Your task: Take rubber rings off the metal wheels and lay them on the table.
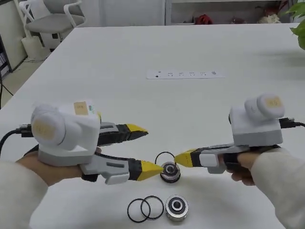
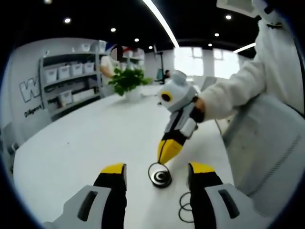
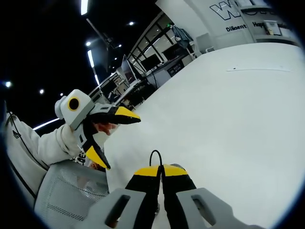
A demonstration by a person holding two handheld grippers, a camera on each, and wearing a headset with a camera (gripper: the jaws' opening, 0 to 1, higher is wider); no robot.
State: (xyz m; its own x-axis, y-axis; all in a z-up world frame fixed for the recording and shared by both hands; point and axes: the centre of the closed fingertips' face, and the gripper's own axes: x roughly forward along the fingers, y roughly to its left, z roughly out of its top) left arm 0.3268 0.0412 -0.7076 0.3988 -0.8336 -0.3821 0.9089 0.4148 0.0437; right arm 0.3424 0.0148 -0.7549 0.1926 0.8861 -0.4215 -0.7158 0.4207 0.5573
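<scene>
Ring [image 1: 165, 152]: you're pinching it w/ R gripper [image 3: 160, 168], L gripper [image 1: 151, 149] is sitting wide open by wheel [image 1: 170, 172]. Try pulling up slow.

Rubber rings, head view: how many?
3. Two loose rings overlap beside the near wheel; third ring pinched by right hand-held gripper at the far wheel. More may be hidden.

Right gripper view: small round metal wheel [image 2: 160, 177] largely hidden behind closed jaws of right gripper [image 3: 161, 168], thin black rubber ring [image 3: 155, 157] reduced to a loop at 12 o'clock | Left gripper view: two loose black rubber rings [image 2: 185, 210] part-covered by left gripper [image 2: 158, 168] jaw, 5 o'clock | Head view: green leafy plant [image 1: 301, 31] cut off, 2 o'clock; white power strip [image 1: 185, 74] markings too small to be read
</scene>
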